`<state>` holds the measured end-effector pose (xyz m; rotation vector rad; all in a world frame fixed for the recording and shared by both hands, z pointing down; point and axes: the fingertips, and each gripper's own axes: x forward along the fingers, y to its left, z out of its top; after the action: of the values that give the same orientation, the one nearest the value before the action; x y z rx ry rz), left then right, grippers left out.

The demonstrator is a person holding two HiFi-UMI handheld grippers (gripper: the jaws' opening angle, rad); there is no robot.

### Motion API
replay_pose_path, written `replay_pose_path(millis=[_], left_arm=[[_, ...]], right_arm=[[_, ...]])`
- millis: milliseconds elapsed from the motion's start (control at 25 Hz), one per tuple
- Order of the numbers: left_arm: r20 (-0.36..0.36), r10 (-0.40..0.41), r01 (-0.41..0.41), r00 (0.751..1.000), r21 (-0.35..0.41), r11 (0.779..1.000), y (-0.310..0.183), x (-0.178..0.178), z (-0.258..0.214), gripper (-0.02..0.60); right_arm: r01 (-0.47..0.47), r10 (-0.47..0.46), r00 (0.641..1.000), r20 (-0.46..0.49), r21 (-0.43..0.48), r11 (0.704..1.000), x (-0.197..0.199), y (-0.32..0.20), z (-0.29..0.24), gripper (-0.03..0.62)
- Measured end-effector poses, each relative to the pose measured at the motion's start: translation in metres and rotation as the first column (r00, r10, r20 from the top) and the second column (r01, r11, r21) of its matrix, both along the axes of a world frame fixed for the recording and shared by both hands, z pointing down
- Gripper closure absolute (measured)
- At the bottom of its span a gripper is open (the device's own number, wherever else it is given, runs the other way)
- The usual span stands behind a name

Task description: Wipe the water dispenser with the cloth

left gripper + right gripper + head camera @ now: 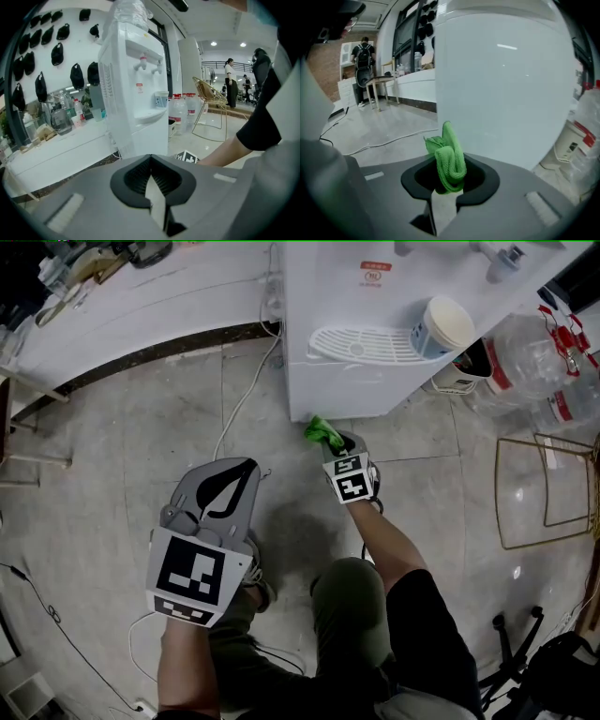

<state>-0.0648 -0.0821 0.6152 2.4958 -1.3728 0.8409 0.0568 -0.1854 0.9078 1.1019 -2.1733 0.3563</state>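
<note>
Wiping just starting, I judge: your right gripper [449,187] is pinching bunched green microfibre cloth [448,159], hovering near base of white plastic water dispenser [347,390] at 12 o'clock. Your left gripper [152,183] is idling, jaws together, empty. Next is likely pressing cloth against panel.

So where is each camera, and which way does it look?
Head view: on the person's head, looking steeply down; shows water dispenser, left hand-held gripper, right hand-held gripper, arms, legs.
Left gripper view: on the left one, facing the dispenser's front from farther off; shut empty jaws and right arm show.
Right gripper view: on the right one, close to the dispenser's white panel; jaws grip the green cloth.
Shared: all show the dispenser; head and right gripper views show the cloth.
</note>
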Motion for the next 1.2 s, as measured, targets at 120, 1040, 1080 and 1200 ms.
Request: replay_pose_path(millis=[120, 1040, 1080, 1200], left_arm=[[0.007, -0.022, 0.022, 1.000, -0.014, 1.000, 0.004, -0.012, 0.005, 0.580], [0.043, 0.035, -0.034, 0.998, -0.038, 0.999, 0.013, 0.004, 0.013, 0.580], [0.046, 0.036, -0.034, 0.998, -0.040, 0.999, 0.014, 0.005, 0.014, 0.580], [0.048, 0.040, -0.039, 0.998, -0.039, 0.999, 0.014, 0.008, 0.013, 0.580]], right_arm=[[0.094, -0.094, 0.995, -0.016, 0.003, 0.996, -0.046, -0.004, 0.007, 0.497], [-0.416, 0.422, 0.889, -0.176, 0.073, 0.907, 0.203, -0.092, -0.031, 0.497], [-0.434, 0.441, 0.880, -0.178, 0.080, 0.897, 0.212, -0.093, -0.035, 0.497], [-0.480, 0.488, 0.855, -0.178, 0.089, 0.873, 0.233, -0.093, -0.042, 0.497]])
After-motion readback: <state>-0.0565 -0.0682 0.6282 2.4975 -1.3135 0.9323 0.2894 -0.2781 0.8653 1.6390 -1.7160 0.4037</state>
